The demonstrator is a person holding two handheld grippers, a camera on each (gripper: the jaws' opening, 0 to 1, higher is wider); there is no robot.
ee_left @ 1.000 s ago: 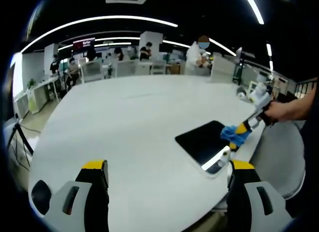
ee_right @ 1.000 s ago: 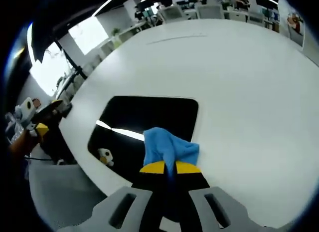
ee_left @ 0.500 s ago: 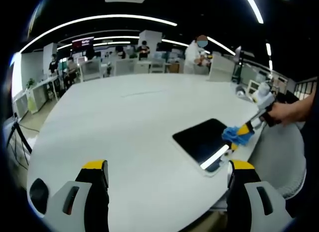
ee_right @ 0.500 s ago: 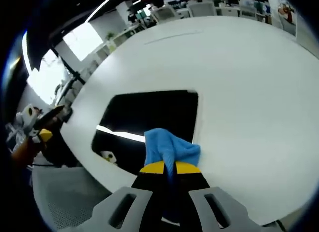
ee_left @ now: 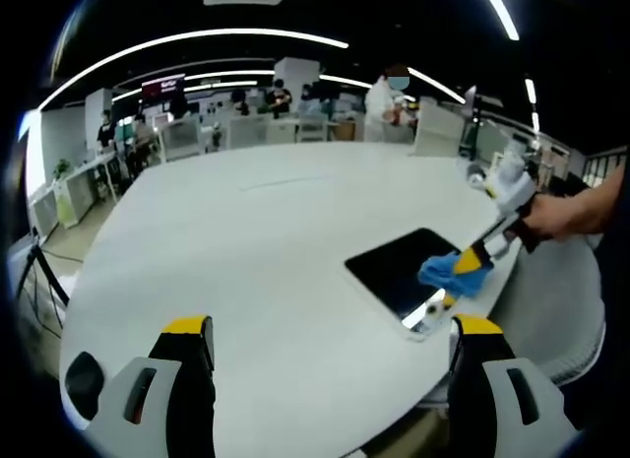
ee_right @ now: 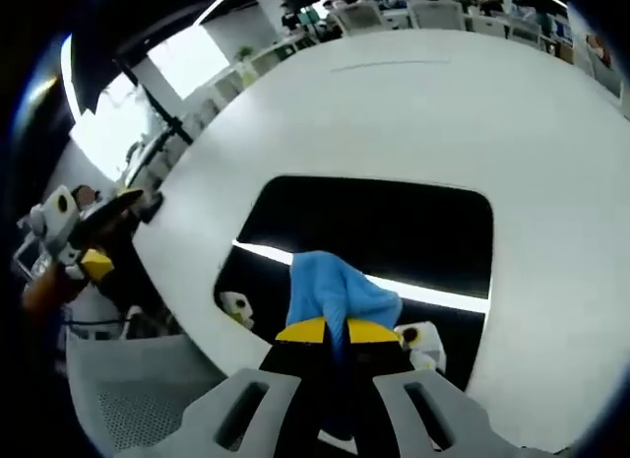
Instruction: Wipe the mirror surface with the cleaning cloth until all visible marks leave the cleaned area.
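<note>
The right tool [ee_right: 330,332] is clenched on the blue cloth [ee_right: 335,293], and the cloth is pressed down on the dark mirror [ee_right: 394,227]. The mirror lies flat on the white counter [ee_right: 413,103], close to the edge by the person. Half a second ago the cloth sat at the mirror's near edge; now it is farther in, over the dark glass, with a bright strip of light reflected beside it. So the wiping has moved on to a new part. The left tool [ee_left: 330,330] is released, holds nothing and waits well apart from the mirror [ee_left: 404,269]. I see no clear marks, but much glass looks not yet wiped.
</note>
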